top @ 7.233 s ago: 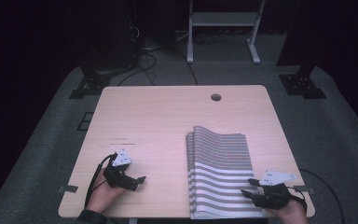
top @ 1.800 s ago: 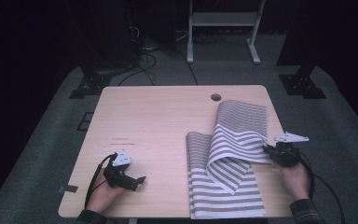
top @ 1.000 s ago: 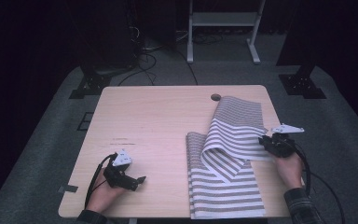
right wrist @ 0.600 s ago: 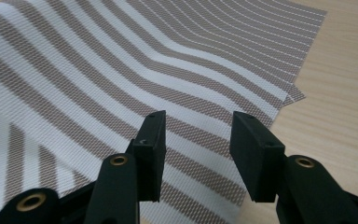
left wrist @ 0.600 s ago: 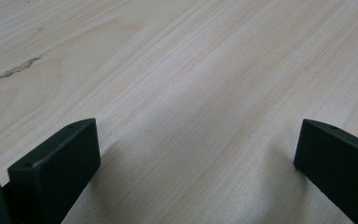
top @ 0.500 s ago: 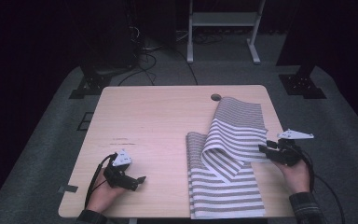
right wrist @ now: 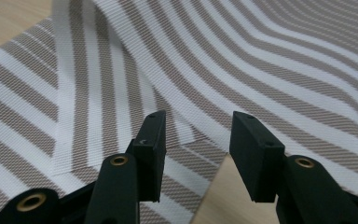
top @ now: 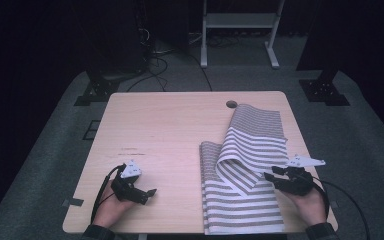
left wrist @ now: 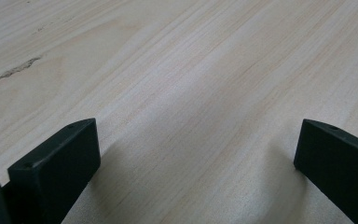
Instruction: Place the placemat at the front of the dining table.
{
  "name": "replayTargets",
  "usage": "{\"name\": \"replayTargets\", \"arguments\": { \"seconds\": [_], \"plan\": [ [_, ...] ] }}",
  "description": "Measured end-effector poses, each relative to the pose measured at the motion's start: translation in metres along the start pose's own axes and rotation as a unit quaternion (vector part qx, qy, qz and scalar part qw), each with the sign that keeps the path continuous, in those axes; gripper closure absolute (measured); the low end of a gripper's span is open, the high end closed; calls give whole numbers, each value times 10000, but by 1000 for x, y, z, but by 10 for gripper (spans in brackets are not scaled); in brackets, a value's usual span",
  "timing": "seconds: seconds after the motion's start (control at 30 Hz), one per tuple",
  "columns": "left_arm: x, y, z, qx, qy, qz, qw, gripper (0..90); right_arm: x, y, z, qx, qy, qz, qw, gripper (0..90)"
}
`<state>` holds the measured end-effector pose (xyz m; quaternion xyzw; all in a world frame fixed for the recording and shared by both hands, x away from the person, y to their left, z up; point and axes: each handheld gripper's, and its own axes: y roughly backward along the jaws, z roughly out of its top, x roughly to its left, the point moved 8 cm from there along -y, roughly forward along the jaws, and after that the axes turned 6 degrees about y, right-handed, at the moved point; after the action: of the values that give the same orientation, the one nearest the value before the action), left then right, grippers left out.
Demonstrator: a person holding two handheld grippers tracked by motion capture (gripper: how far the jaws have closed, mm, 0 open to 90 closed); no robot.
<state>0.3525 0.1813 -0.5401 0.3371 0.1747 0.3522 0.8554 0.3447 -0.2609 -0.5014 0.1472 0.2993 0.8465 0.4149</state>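
Note:
A cloth [top: 252,145] with brown and white stripes lies on the right half of the wooden table [top: 170,130]. Its upper layer is turned over diagonally toward the far right. My right gripper [top: 271,178] sits at the cloth's right edge, near the front, pointing left at the fold. Its jaws have just been opening and stand apart over the cloth's [right wrist: 261,56] folded corner, pinching nothing; the right gripper [right wrist: 198,128] is open. My left gripper [top: 151,193] rests on bare wood at the front left. There the left gripper [left wrist: 196,140] is wide open and empty.
A round cable hole [top: 231,104] sits near the table's far edge, just beyond the cloth. A piece of tape [top: 72,202] marks the front left corner. Black stand feet [top: 97,90] [top: 325,92] and a white frame [top: 237,22] stand on the floor beyond.
My right gripper has let go of the turned-over cloth layer and drawn back toward the front edge of the table. The fold stays where it was laid. The left gripper has not moved.

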Motion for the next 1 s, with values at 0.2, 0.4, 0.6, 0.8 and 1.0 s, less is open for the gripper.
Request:
{"name": "replayTargets", "arguments": {
  "seconds": [0.2,0.4,0.6,0.8,1.0],
  "plan": [
    [0,0,0,-1,2,0,10000,0,18,-2,-6,10,81,135,9999,509],
    [0,0,0,-1,1,1,10000,0,41,-7,-7,26,196,383,9991,484],
    [0,0,0,1,0,0,10000,0,59,-20,-7,106,373,583,9975,469],
    [0,0,0,0,-1,0,10000,0,70,-29,-6,176,610,665,9958,457],
    [0,0,0,0,-1,1,10000,0,77,-37,-10,275,929,553,9938,458]
  ]
}}
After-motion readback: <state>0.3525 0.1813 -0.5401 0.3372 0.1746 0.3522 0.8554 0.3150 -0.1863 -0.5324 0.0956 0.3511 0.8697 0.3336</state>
